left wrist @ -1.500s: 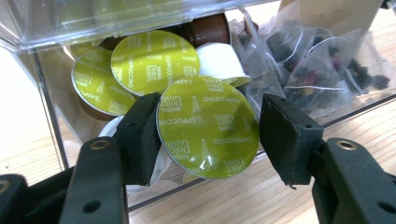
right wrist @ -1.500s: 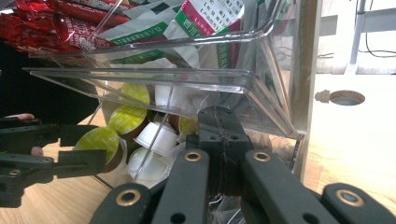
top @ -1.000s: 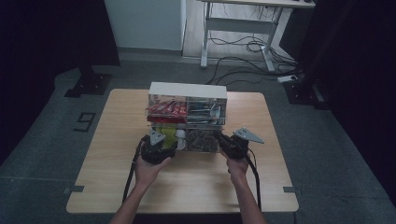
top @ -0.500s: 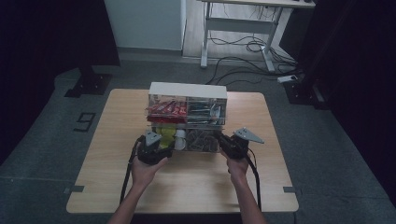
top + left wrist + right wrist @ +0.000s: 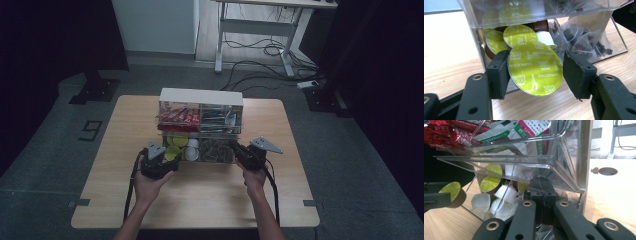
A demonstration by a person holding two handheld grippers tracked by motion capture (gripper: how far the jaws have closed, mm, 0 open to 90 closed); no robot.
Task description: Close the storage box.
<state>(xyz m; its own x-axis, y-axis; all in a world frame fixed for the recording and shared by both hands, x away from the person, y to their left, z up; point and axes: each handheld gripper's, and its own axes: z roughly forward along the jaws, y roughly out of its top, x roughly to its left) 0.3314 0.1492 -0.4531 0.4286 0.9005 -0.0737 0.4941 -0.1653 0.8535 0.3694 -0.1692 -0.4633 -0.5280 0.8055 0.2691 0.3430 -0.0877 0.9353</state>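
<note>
Capsule [image 5: 535, 68] pinched in the left gripper [image 5: 535, 72], just outside the organizer [image 5: 201, 96]. Right gripper [image 5: 541, 202], jaws pressed together, braces the box front. Next, I'd judge: draw the capsule clear (mind the clear wall).

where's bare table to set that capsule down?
Left gripper grips the green capsule. Free: the table between the organizer and the near edge, and the strips at the organizer's left and right. Crowded: the organizer front, between both grippers; right gripper sits at its bin.

A recording lab: black curtains [image 5: 55, 40] flank a lone wooden tabletop [image 5: 200, 200] on grey carpet, cables [image 5: 260, 50] trailing beneath a bare desk frame [image 5: 250, 25] behind.
</note>
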